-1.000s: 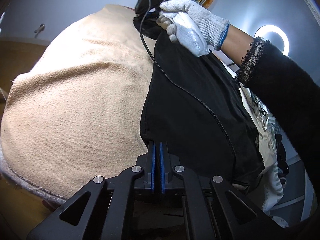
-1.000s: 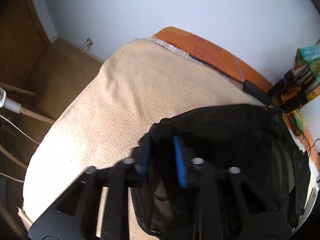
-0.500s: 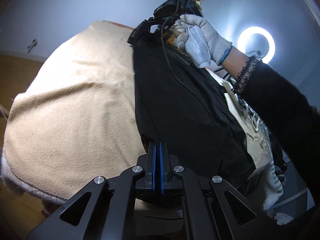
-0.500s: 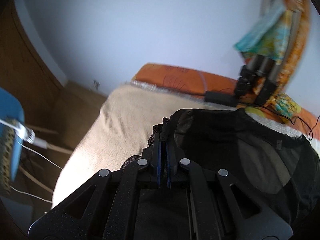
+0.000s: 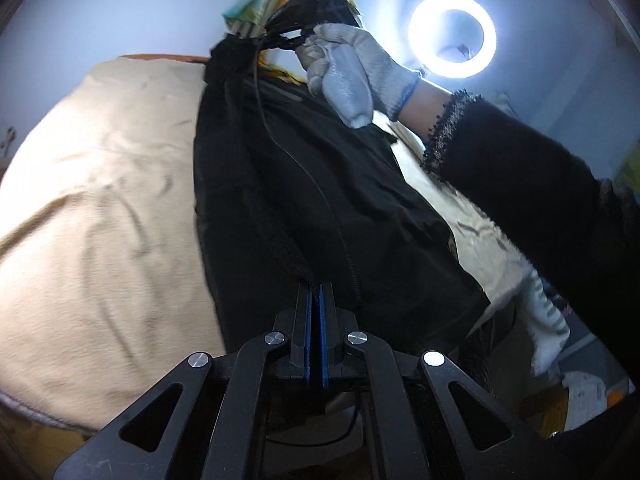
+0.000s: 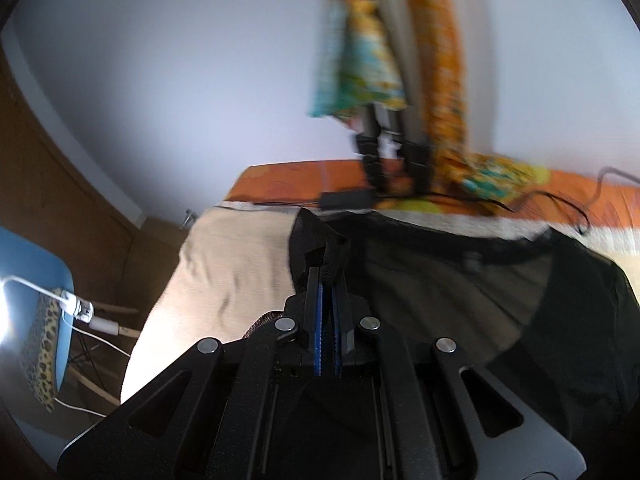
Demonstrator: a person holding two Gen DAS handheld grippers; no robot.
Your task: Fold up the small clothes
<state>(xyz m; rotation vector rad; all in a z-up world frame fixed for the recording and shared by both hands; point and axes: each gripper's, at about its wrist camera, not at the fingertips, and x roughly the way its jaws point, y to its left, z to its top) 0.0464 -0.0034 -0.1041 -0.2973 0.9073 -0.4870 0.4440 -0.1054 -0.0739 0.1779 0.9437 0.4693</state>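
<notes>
A black sheer garment point(image 5: 304, 184) hangs stretched above the beige towel-covered table point(image 5: 100, 216). My left gripper point(image 5: 316, 288) is shut on the garment's near corner. In the left wrist view the gloved hand holds my right gripper point(image 5: 280, 38), shut on the garment's far corner and raised above the table. In the right wrist view my right gripper point(image 6: 328, 276) pinches a folded black edge of the garment point(image 6: 500, 292), which spreads to the right over the table point(image 6: 232, 264).
A pile of pale clothes point(image 5: 480, 216) lies to the right of the garment. A ring light point(image 5: 452, 36) shines at the back. An orange cloth point(image 6: 288, 184), a black adapter point(image 6: 344, 200) and cables lie at the table's far end. A blue chair point(image 6: 36, 288) stands at left.
My right gripper closed on the garment's far corner and lifted it up and away. The garment is now pulled taut between both grippers. The left gripper stayed shut on its corner.
</notes>
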